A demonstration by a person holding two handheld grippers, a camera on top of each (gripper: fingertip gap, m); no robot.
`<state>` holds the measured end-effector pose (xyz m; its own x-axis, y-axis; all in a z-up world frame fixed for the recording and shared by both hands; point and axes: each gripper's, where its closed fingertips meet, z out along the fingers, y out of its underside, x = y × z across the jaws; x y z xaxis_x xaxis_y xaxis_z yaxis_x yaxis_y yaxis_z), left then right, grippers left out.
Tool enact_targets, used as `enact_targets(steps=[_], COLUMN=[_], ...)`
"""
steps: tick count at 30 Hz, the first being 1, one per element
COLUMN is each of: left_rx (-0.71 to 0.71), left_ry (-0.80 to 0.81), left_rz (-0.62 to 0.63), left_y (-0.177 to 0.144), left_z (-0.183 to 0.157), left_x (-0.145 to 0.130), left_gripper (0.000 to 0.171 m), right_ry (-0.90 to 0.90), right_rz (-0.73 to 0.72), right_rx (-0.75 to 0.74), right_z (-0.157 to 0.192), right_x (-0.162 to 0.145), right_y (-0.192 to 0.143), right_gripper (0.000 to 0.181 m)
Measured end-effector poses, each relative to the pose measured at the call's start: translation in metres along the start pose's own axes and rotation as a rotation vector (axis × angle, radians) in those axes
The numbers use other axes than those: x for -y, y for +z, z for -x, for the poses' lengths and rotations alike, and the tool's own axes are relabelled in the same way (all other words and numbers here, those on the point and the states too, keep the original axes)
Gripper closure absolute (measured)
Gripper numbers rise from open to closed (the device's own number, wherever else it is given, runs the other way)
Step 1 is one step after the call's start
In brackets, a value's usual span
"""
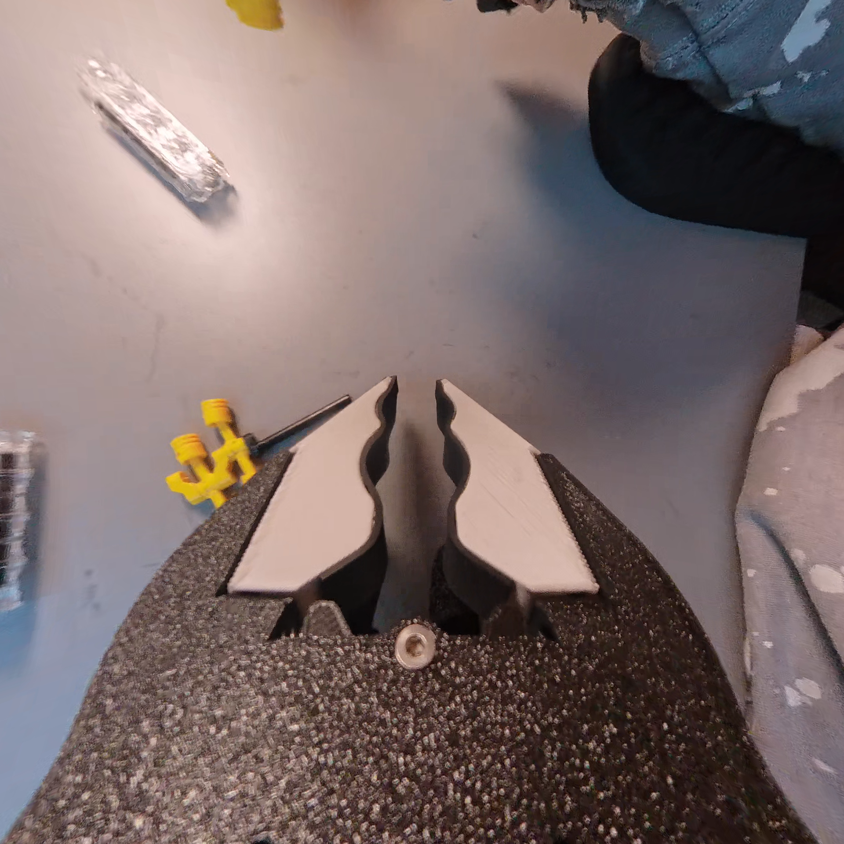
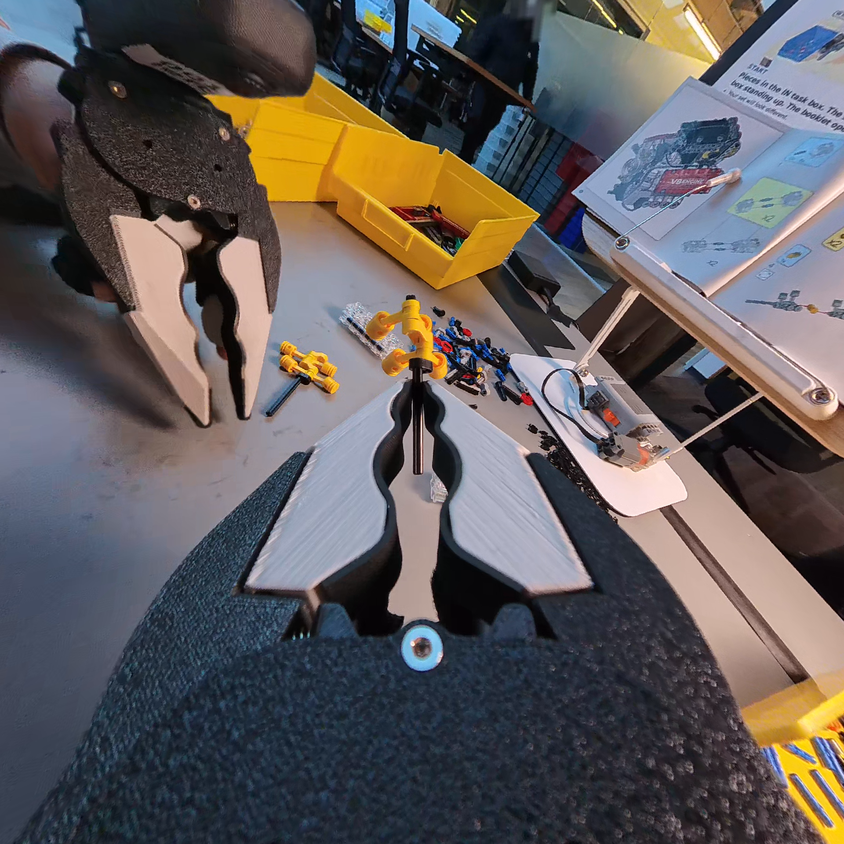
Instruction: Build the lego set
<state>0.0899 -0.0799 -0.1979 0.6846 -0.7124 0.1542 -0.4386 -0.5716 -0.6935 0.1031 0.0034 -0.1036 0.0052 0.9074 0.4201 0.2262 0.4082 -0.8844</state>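
Nearest to the right wrist camera, the right gripper [image 2: 416, 388] had its fingers closed on a black axle [image 2: 417, 424], which stood up between the tips and carried a yellow piston assembly [image 2: 408, 335] at its far end, lifted above the bench [image 2: 114, 456]. A second yellow piston assembly [image 2: 309, 366] on its own black axle lay flat on the bench, to the left, and just beside it hung the left gripper [image 2: 224, 413], tips pointing down close to the surface. Its fingers stood a little apart and held nothing.

The step in hand seemed to be picking up this second assembly. To do it well, the left gripper should probably come over the free end of the axle and close on it there, not on the pistons, which may swing. The loose small pieces [image 2: 475, 356] lay farther off on the right, and a yellow bin [image 2: 424, 242] stood behind them.
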Motion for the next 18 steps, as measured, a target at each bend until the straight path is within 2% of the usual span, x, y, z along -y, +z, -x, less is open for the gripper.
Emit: enact_targets(steps=[3, 6, 7, 9, 11, 18], left_rx=[0.095, 0.227, 0.230, 0.147, 0.122, 0.040], left_ry=[-0.019, -0.088, -0.131, -0.230, -0.259, -0.133], left_rz=[-0.024, 0.047, 0.057, 0.083, 0.070, 0.051], left_y=[-0.025, -0.051, -0.055, -0.053, -0.049, -0.023], left_z=[0.033, 0.080, 0.088, 0.086, 0.082, 0.041], left_x=[0.002, -0.022, -0.030, -0.043, -0.044, -0.026], left_gripper=[0.156, 0.154, 0.152, 0.145, 0.146, 0.148], right_ry=[0.000, 0.000, -0.001, -0.002, 0.001, 0.014], right_rz=[-0.008, -0.010, -0.009, -0.007, -0.005, -0.002], right_rx=[-0.005, -0.003, -0.002, -0.002, -0.005, 0.000], right_z=[-0.002, -0.002, -0.002, -0.002, -0.002, -0.002], right_x=[0.002, 0.002, 0.002, 0.001, 0.001, -0.002], right_y=[-0.002, -0.002, -0.002, -0.002, -0.002, -0.001], right_gripper=[0.177, 0.177, 0.177, 0.177, 0.177, 0.177])
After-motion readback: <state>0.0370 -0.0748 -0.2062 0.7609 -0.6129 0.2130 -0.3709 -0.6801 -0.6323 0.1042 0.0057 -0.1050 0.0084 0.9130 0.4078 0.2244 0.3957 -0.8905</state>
